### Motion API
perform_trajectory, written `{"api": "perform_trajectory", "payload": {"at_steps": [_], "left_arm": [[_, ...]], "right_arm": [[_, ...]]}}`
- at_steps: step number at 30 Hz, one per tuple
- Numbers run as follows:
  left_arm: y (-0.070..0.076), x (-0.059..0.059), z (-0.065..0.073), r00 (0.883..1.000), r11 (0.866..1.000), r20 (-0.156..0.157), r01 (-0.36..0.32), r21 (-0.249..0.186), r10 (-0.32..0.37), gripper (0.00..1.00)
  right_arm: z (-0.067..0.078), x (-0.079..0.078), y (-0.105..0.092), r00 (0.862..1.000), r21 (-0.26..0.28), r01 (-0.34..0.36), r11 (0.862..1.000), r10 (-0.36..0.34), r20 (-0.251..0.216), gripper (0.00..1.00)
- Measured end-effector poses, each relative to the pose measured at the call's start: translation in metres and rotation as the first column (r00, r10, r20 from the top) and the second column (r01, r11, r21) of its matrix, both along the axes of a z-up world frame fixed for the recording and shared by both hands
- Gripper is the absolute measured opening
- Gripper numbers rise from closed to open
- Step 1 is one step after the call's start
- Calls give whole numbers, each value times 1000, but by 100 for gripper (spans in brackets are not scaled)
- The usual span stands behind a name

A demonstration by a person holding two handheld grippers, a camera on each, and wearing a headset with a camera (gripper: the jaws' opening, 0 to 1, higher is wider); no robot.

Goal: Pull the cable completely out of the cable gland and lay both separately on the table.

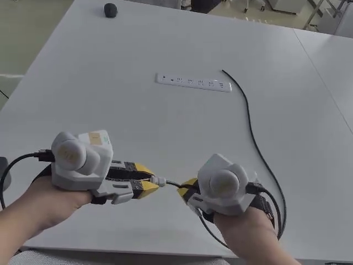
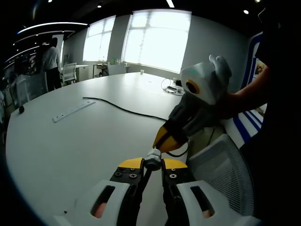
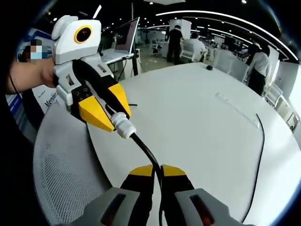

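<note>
Over the white table (image 1: 165, 127), left claw (image 1: 150, 184) grips gland (image 1: 159, 180), right claw (image 1: 186, 191) grips cable (image 1: 172, 184).

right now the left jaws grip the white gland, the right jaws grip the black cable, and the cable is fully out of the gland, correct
Not out yet: the right gripper view shows the cable running into the gland. The rest holds: the left gripper grips the gland, the right gripper the cable.

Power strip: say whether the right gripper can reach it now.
Probably not: the table between is free, but the right gripper is shut on the cable, which sits in the left gripper's cable gland.
</note>
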State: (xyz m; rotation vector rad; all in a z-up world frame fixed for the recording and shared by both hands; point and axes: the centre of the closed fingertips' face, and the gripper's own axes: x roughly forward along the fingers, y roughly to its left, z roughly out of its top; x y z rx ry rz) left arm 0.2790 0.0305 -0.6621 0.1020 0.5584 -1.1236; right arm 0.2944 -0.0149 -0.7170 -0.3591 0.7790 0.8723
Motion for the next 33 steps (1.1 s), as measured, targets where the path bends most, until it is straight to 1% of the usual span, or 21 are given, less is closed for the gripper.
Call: {"api": "perform_trajectory", "payload": {"at_steps": [2,4,7,9,10,11,15,22,23,24,26,28,31,32,33], "left_arm": [[0,-1,0,1000,1000,0,1,1,-1,15],[-1,-1,0,1000,1000,-1,1,-1,-1,15],[-1,-1,0,1000,1000,-1,0,-2,0,15],[0,-1,0,1000,1000,-2,0,-1,0,15],[0,-1,-1,1000,1000,-1,-1,-1,1,15],[0,-1,-1,1000,1000,-2,-4,-1,4,15],[2,0,-1,1000,1000,-8,-9,-2,9,15],[4,2,-1,1000,1000,-11,-16,-3,16,15],[5,2,-1,1000,1000,-16,-18,-2,18,15],[5,2,-1,1000,1000,-14,-18,-2,18,15],[5,3,-1,1000,1000,-13,-19,-2,19,15],[5,3,-1,1000,1000,-14,-21,-3,21,15],[5,4,-1,1000,1000,-12,-22,0,22,15],[5,4,-1,1000,1000,-13,-23,0,23,15],[5,3,0,1000,1000,-15,-22,-2,22,15]], "right_arm": [[-3,0,-3,1000,1,13,1000,-13,-10,0],[-7,-1,-6,999,6,39,999,-39,-34,0],[-9,-1,-10,998,10,54,998,-54,-45,0],[-8,-3,-9,998,12,52,999,-51,-47,0],[-8,-3,-8,998,9,44,999,-44,-43,0],[-8,-4,-7,999,1,22,1000,-22,-27,0],[-5,-4,-7,1000,-12,-9,1000,9,10,1],[-2,-3,-5,999,-11,-24,1000,25,29,1],[-2,-5,-5,999,-20,-38,999,39,36,1],[-2,-6,-5,998,-32,-51,998,52,45,1],[-1,-7,-4,997,-35,-56,998,57,48,1],[3,-8,-3,996,-28,-65,997,67,58,3],[15,-9,5,991,-8,-94,996,95,92,10],[19,-9,8,989,-9,-104,995,105,109,12],[23,-9,11,983,-18,-126,992,127,134,14]]}}
